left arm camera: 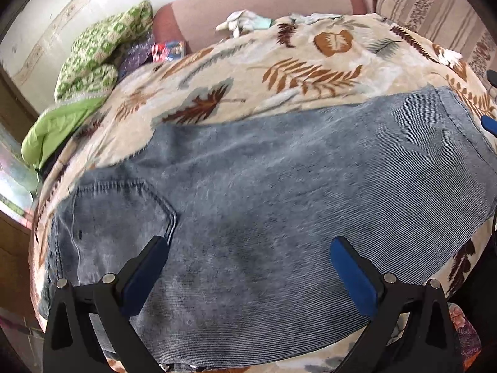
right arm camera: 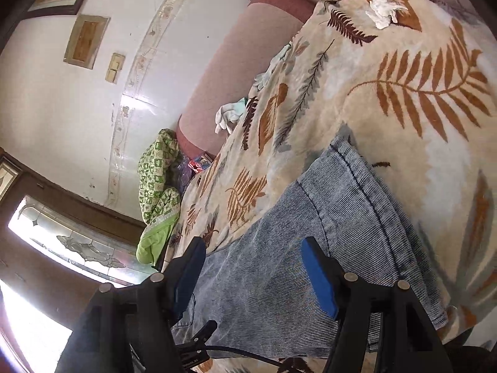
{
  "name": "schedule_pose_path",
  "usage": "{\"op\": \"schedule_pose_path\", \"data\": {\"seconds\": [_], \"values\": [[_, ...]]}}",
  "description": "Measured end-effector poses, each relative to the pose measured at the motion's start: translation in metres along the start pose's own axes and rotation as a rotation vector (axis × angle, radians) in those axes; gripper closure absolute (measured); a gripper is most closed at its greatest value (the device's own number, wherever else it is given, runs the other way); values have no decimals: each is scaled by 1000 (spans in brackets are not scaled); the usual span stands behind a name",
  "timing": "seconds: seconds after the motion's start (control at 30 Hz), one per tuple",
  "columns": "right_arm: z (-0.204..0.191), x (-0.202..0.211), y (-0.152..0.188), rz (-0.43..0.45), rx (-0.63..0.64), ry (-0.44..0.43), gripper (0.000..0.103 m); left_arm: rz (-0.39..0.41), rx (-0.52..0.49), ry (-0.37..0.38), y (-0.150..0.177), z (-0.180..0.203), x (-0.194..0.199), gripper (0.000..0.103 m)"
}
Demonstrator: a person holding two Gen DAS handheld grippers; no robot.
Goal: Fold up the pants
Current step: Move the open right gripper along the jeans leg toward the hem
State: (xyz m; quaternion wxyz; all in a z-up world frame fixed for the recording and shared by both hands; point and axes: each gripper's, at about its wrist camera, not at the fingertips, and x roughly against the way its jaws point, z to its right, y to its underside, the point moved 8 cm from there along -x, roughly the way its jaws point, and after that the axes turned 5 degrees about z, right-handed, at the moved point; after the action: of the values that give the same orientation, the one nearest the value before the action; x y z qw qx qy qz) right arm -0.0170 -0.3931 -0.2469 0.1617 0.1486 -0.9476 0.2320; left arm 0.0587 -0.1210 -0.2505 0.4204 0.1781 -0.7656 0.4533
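Left wrist: jaws of both grippers open above pants (left arm camera: 264, 180), green quilt (left arm camera: 93, 59) well aside.

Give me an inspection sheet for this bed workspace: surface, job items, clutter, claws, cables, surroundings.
Surface: leaf-print blanket covering a bed.
Job's things: jeans lying flat on the blanket, back pocket facing up.
Clutter: green quilt at the bed's edge; white cloth on the blanket.
Claws: left claw open above the jeans; right claw open, holding nothing.
Cables: black cable near the right claw.
Surroundings: tiled wall, pink headboard.
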Motion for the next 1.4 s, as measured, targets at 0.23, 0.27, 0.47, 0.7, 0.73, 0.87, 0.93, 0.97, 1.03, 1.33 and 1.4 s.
{"op": "schedule_pose_path", "data": {"seconds": [0.23, 0.27, 0.47, 0.7, 0.73, 0.87, 0.93, 0.97, 1.03, 1.33, 1.4], "values": [[-7, -7, 11, -14, 49, 32, 35, 11, 53, 0, 4, -24, 0, 0], [-8, -7, 14, -17, 63, 35, 35, 14, 59, 4, 2, -26, -1, 0], [-2, -11, 32, -48, 111, 89, 35, 40, 91, 28, -6, -31, -3, 0], [1, -16, 40, -62, 136, 131, 35, 54, 115, 36, -2, -42, -2, 0], [0, -17, 43, -69, 143, 132, 35, 52, 124, 36, 0, -45, -2, 0], [-8, -18, 52, -97, 145, 102, 35, -25, 75, 41, 18, -39, -20, 0], [-9, -17, 55, -105, 141, 95, 35, 6, 93, 45, 20, -41, -17, 0], [-9, -16, 55, -108, 137, 96, 35, -4, 89, 48, 20, -41, -15, 0], [-9, -11, 52, -110, 131, 96, 35, 17, 92, 37, 18, -46, -8, 0], [13, 22, 28, -117, -6, 139, 35, 92, 142, 43, 7, -66, 17, 0], [23, 27, 26, -129, -46, 167, 35, 92, 124, 53, 7, -60, 16, 0]]}}
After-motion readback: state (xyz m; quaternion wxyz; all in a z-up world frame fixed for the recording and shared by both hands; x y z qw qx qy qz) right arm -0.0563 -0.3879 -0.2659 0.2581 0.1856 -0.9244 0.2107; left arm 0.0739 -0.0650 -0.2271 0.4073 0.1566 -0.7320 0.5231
